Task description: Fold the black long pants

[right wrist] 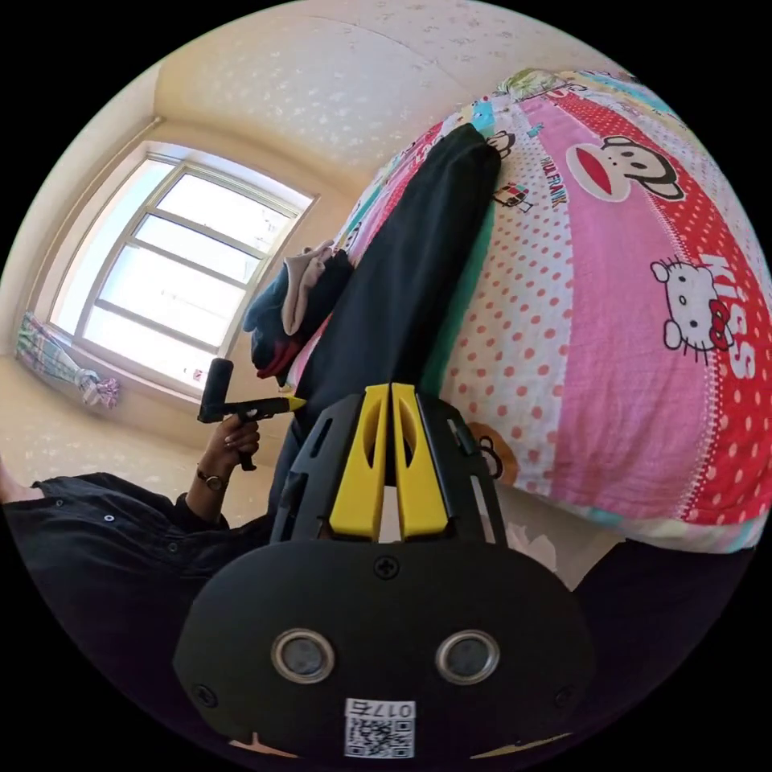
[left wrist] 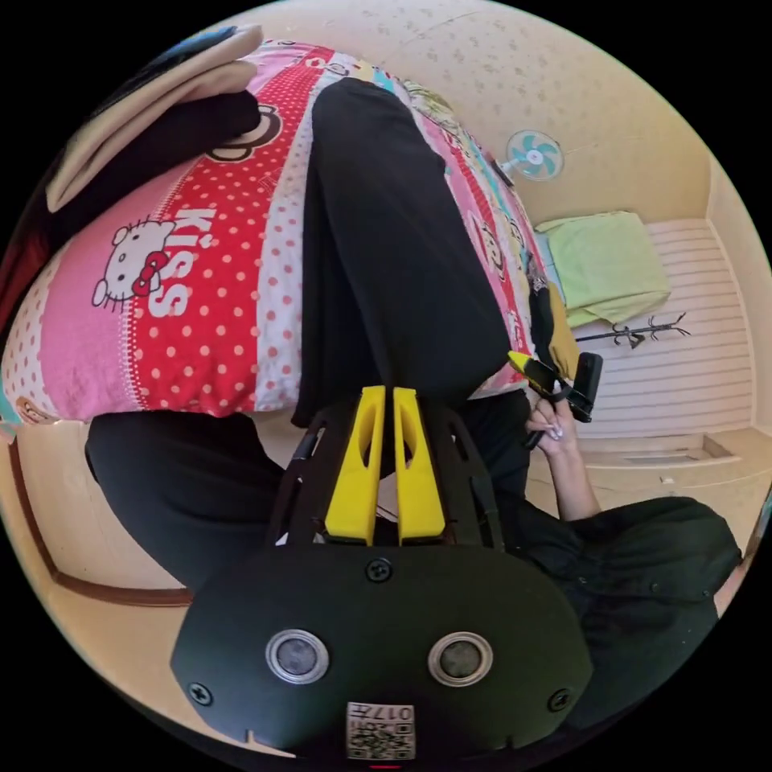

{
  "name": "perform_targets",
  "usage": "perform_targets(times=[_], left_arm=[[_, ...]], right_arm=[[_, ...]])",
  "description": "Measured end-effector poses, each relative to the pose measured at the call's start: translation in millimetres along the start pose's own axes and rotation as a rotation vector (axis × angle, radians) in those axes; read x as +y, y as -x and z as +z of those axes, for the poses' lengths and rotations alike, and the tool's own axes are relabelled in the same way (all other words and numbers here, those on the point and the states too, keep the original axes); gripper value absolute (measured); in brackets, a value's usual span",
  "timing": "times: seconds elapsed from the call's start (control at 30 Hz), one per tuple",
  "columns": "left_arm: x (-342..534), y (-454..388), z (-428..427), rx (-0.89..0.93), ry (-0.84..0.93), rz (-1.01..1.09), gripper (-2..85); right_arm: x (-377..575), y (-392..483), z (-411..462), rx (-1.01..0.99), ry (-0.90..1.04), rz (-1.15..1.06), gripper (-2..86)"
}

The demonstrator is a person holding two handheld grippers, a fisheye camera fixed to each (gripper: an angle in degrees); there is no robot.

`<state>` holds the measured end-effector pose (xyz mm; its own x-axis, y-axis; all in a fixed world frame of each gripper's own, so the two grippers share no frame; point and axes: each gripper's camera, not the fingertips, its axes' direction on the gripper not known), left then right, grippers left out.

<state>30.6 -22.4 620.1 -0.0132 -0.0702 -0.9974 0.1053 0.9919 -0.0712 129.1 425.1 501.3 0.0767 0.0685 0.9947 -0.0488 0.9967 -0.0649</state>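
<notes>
The black long pants (left wrist: 394,241) lie stretched lengthwise on a pink and red cartoon bedspread (left wrist: 201,322), one end hanging over the bed's near edge. My left gripper (left wrist: 388,392) has its yellow jaws pressed together on that end of the pants. In the same view my right gripper (left wrist: 521,362), held in a hand, meets the pants' edge further along. In the right gripper view my right gripper (right wrist: 390,388) is shut on the pants (right wrist: 402,281), and my left gripper (right wrist: 291,402) touches the fabric at the left.
A pile of folded clothes (left wrist: 145,121) sits at the far side of the bedspread (right wrist: 627,338), also seen as a clothes pile (right wrist: 297,310). A fan (left wrist: 533,155), green cloth (left wrist: 607,265), coat stand (left wrist: 643,330) and window (right wrist: 177,273) surround the bed. The person's dark clothing is close below.
</notes>
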Motion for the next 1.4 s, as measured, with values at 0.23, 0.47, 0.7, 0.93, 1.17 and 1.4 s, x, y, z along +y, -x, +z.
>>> perform_targets(times=[0.23, 0.47, 0.7, 0.93, 1.17, 1.4], left_arm=[[18, 31, 25, -0.178, 0.008, -0.261, 3.9], [-10, 24, -24, -0.151, -0.300, -0.104, 12.5], [-30, 41, 14, -0.151, -0.413, -0.348, 7.1], [0, 15, 22, 0.078, -0.122, -0.168, 3.2], [22, 54, 27, 0.224, 0.218, -0.239, 4.7], [-35, 64, -43, 0.224, -0.356, -0.212, 9.1]], right_arm=[[7, -8, 30, -0.086, 0.171, 0.003, 4.7], [-36, -24, -5, -0.061, -0.075, 0.032, 11.7], [-69, -37, 47, -0.261, 0.141, 0.185, 5.0], [-13, -37, -20, -0.244, 0.093, 0.062, 3.6], [5, -62, -92, -0.172, 0.174, 0.032, 6.1], [-70, -90, -120, -0.042, -0.101, 0.106, 12.2]])
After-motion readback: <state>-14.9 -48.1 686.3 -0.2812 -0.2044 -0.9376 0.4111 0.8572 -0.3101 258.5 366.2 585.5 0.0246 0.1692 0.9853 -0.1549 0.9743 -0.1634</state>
